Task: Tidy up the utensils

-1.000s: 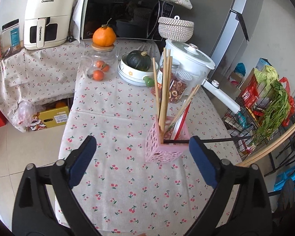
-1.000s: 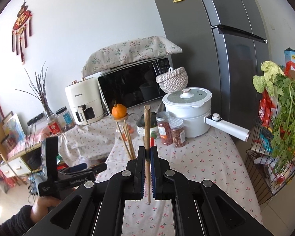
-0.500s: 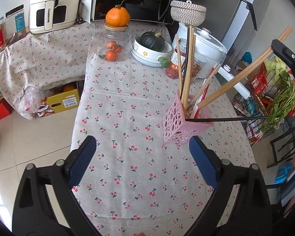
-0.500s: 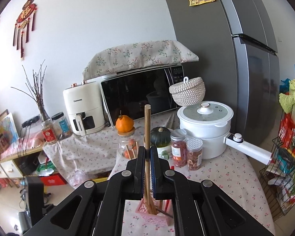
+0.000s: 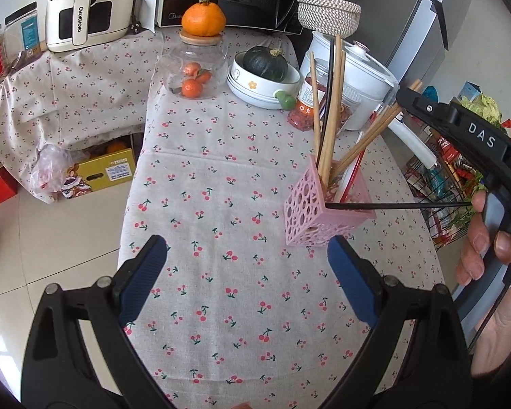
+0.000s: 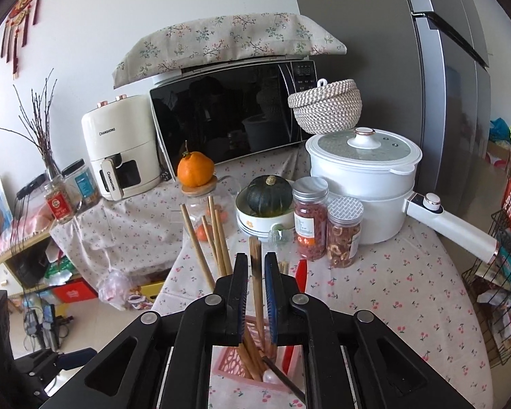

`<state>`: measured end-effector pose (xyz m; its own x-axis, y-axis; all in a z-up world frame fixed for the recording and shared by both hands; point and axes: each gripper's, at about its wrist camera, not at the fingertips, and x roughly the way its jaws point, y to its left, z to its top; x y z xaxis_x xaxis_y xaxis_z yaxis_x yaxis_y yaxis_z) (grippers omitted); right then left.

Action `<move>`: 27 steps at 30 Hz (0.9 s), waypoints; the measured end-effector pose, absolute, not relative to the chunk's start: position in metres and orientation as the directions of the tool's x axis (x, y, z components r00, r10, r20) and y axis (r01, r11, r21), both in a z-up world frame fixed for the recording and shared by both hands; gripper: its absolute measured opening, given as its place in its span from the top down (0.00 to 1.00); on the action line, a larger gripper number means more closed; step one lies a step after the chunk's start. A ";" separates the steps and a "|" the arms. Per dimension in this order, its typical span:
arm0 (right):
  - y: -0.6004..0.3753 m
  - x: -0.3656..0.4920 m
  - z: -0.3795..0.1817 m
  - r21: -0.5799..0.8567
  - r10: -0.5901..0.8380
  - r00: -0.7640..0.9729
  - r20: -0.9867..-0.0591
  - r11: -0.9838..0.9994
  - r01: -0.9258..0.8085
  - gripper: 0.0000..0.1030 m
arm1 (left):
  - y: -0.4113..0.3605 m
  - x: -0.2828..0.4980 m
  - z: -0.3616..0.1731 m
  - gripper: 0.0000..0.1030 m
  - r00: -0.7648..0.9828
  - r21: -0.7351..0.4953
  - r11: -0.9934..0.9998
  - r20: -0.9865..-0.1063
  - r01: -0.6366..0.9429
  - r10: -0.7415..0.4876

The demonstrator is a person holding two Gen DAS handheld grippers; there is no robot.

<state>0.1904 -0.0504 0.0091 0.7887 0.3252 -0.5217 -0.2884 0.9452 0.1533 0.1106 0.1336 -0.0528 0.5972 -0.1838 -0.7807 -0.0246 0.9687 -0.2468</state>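
- Left claw is held spread wide w/ nothing between the pads, above the cherry-print counter.
- Pink holder is seen just ahead-right of it, filled w/ chopsticks.
- Right claw has just been opening; wooden chopstick is left loose between the pads, lower end in the holder.

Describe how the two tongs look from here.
Both are black plastic tongs with silver screws at the joints and ribbed blue pads. The right tongs show white "DAS" lettering on the arm in the left wrist view. No sleeves or cables show.
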 end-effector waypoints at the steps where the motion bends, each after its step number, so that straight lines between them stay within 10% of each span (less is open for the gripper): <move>1: -0.052 0.190 0.010 0.162 0.332 0.785 -0.523 0.943 -0.290 0.61 | 0.133 0.110 -0.052 0.08 0.598 -0.245 0.969 -0.781 -0.025 -0.181; 2: -0.055 0.187 0.012 0.171 0.337 0.788 -0.516 0.942 -0.291 0.45 | 0.132 0.109 -0.051 0.08 0.599 -0.242 0.970 -0.780 -0.025 -0.179; 14: -0.104 0.119 0.070 0.141 0.260 0.848 -0.461 0.966 -0.219 0.00 | 0.102 0.085 -0.021 0.01 0.637 -0.128 0.991 -0.768 -0.048 -0.068; 27: -0.151 0.038 0.064 -0.016 0.070 0.860 -0.506 0.996 -0.091 0.00 | 0.057 0.027 0.022 0.01 0.762 -0.007 0.999 -0.648 -0.043 0.028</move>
<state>0.0381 -0.1507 0.0640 0.8597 0.0701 -0.5060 -0.0906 0.9958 -0.0160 0.0266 0.0574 0.0219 0.7615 0.0279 -0.6476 -0.0426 0.9991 -0.0071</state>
